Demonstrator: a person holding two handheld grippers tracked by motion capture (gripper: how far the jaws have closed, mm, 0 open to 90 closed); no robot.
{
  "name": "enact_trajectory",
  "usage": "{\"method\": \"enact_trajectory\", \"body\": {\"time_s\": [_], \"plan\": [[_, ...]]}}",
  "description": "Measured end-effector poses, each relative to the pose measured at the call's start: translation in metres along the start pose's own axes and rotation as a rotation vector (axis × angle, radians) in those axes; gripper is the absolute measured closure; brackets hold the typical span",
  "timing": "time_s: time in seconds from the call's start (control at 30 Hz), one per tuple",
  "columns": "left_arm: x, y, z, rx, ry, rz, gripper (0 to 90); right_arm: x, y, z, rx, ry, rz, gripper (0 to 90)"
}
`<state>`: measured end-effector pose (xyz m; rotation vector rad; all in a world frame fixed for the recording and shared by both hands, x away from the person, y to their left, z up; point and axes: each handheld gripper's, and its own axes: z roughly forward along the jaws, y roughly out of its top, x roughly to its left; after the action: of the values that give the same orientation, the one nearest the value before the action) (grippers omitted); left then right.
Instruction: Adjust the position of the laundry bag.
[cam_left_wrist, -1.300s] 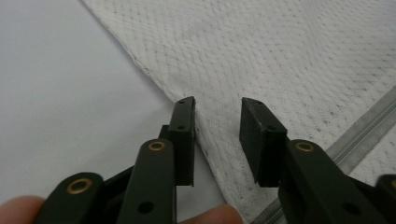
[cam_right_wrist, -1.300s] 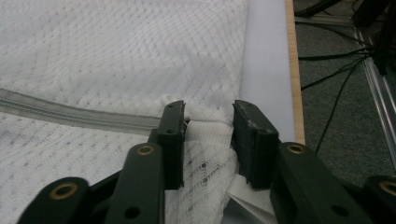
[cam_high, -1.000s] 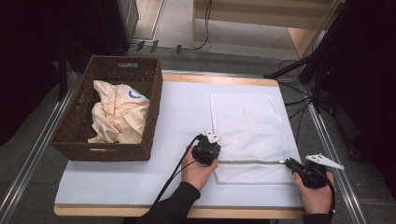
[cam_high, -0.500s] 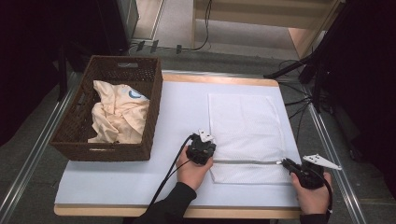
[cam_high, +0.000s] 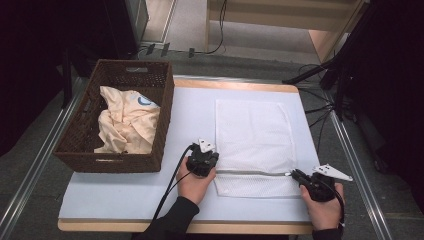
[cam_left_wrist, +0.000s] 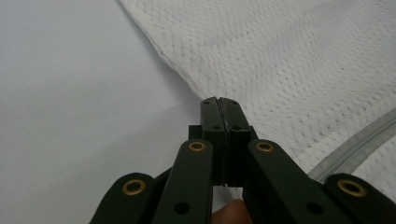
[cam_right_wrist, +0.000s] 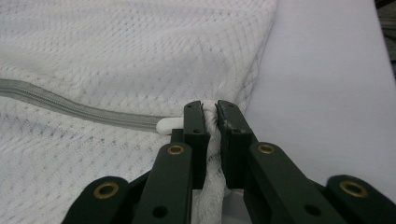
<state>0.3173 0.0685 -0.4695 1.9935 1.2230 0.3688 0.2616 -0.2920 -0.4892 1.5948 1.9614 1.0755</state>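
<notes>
A white mesh laundry bag (cam_high: 252, 135) lies flat on the white table, with a grey zipper (cam_high: 252, 173) running across it near its front end. My left gripper (cam_high: 202, 161) is at the bag's left edge, by the zipper's left end. Its jaws are shut and their tips (cam_left_wrist: 218, 100) meet right on the hem of the bag (cam_left_wrist: 299, 60). My right gripper (cam_high: 298, 176) is at the zipper's right end, shut on a bunch of mesh (cam_right_wrist: 211, 121) beside the white zipper pull (cam_right_wrist: 169, 125). The zipper (cam_right_wrist: 74, 108) lies straight between the two grippers.
A dark wicker basket (cam_high: 85, 150) stands at the table's left and holds a crumpled cream cloth (cam_high: 125, 122). Bare table top (cam_high: 115, 195) lies in front of the basket. Cables and stands lie on the floor beyond the far and right edges.
Both hands have shifted left, and the bag has slid a little left with them. Both grippers stay shut.
</notes>
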Motion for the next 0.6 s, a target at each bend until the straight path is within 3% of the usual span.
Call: {"method": "enact_trajectory", "body": {"time_s": [0.33,0.6], "plan": [[0.014,-0.005,-0.014,-0.012,0.017,-0.005,90.0,0.019,0.001,0.005,0.005,0.024,-0.019,83.8],[0.028,-0.014,-0.032,-0.027,0.06,-0.013,90.0,0.041,0.003,0.013,0.005,0.046,-0.039,83.8]]}}
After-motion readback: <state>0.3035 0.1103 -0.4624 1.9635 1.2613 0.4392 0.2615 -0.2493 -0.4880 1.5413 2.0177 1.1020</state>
